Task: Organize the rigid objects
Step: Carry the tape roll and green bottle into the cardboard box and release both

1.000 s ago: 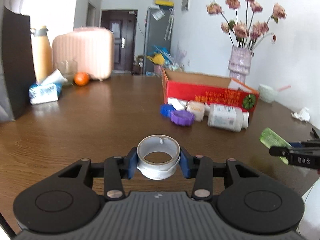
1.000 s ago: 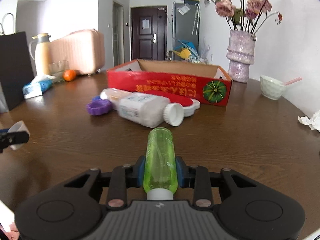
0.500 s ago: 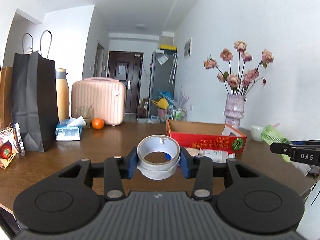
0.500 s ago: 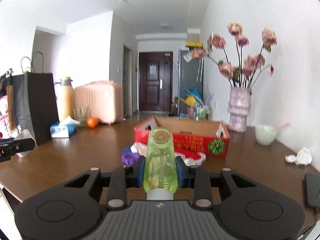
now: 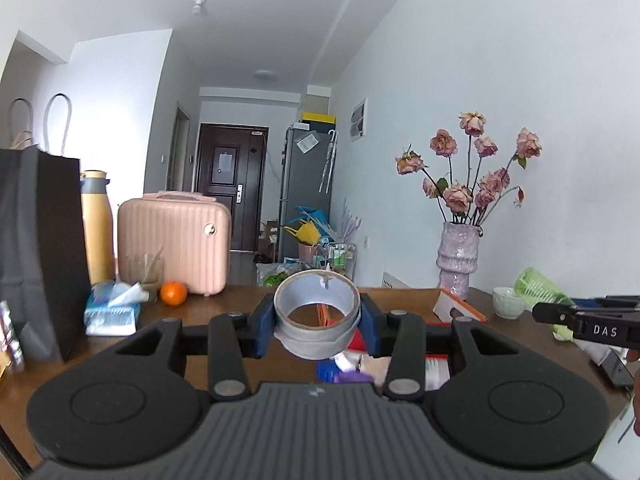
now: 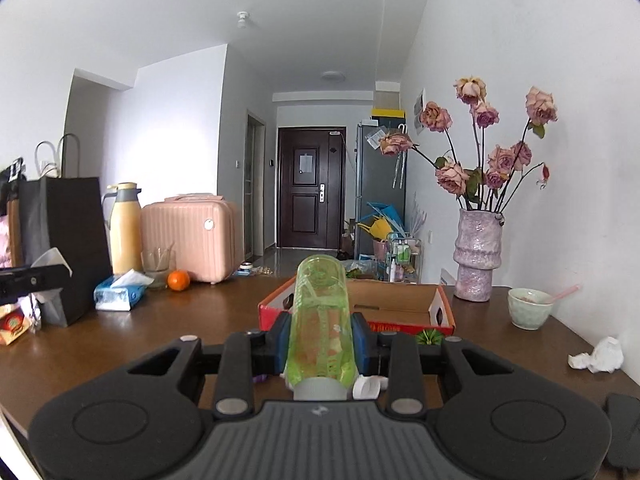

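both loads are lifted clear of the bench (image 6: 168,344): the left gripper (image 5: 318,320) has its jaws clamped on a roll of grey tape (image 5: 316,314), the right gripper (image 6: 320,340) on a green bottle (image 6: 320,316). next, carry both over the red cardboard box (image 6: 442,312) and lower them in; its interior looks mostly empty, though partly hidden.

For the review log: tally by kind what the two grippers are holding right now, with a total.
Roll of tape, clamped in the left gripper: 1
Green bottle, clamped in the right gripper: 1
Total held: 2
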{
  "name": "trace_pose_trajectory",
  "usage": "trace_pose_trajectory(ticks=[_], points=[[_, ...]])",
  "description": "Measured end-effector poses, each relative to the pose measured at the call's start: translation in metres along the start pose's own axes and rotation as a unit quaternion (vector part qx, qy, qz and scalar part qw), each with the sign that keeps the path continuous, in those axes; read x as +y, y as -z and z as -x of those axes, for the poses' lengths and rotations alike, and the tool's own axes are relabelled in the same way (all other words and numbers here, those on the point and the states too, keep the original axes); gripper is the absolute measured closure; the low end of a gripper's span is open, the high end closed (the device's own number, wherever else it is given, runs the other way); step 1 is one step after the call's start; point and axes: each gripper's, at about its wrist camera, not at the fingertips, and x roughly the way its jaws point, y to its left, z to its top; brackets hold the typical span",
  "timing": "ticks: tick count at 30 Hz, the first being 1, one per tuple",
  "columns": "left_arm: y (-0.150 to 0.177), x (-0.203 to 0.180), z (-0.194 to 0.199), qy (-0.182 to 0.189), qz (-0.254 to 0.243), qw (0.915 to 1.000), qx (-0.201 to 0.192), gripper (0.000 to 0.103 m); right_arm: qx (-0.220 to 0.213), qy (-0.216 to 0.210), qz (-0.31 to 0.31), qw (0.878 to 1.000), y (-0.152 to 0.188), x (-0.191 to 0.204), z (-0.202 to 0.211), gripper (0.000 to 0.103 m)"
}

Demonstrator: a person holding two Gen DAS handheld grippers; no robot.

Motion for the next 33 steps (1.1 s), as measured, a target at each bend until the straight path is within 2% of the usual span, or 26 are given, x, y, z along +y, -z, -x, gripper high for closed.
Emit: trace_pose_trajectory(ticks=[6, 13, 17, 20, 23, 26, 30, 33], points=[[-0.030, 0.010, -0.083, 0.004, -0.011, 0.9999, 0.009, 0.060, 0.012, -0.014, -0.026, 0.999, -0.028, -0.029, -0.070, 0.073], [-0.058, 0.008, -0.206, 0.040, -0.024, 0.9979, 0.045, 0.060, 0.025, -0.012, -0.048, 0.998, -0.067, -0.071, -0.159, 0.073], [-0.060, 0.005, -0.285, 0.056, -0.014, 0.9945, 0.088, 0.060, 0.059, -0.009, -0.059, 0.997, -0.084, -0.096, -0.226, 0.073], [-0.053, -0.004, -0.346, 0.061, -0.032, 0.9900, 0.123, 0.060, 0.103, -0.015, -0.085, 0.991, -0.086, -0.116, -0.277, 0.073], [-0.038, -0.010, -0.408, 0.058, -0.049, 0.9808, 0.180, 0.060, 0.148, -0.012, -0.111, 0.983, -0.078, -0.131, -0.327, 0.073], [-0.022, -0.012, -0.460, 0.069, -0.028, 0.9673, 0.243, 0.060, 0.191, 0.009, -0.118, 0.975, -0.068, -0.140, -0.375, 0.073], [-0.001, -0.038, -0.502, 0.077, -0.062, 0.9549, 0.280, 0.060, 0.245, 0.072, -0.051, 0.965, -0.051, -0.137, -0.431, 0.073], [0.016, -0.049, -0.528, 0.073, -0.062, 0.9426, 0.320, 0.060, 0.271, 0.110, 0.004, 0.956, -0.035, -0.135, -0.462, 0.073]])
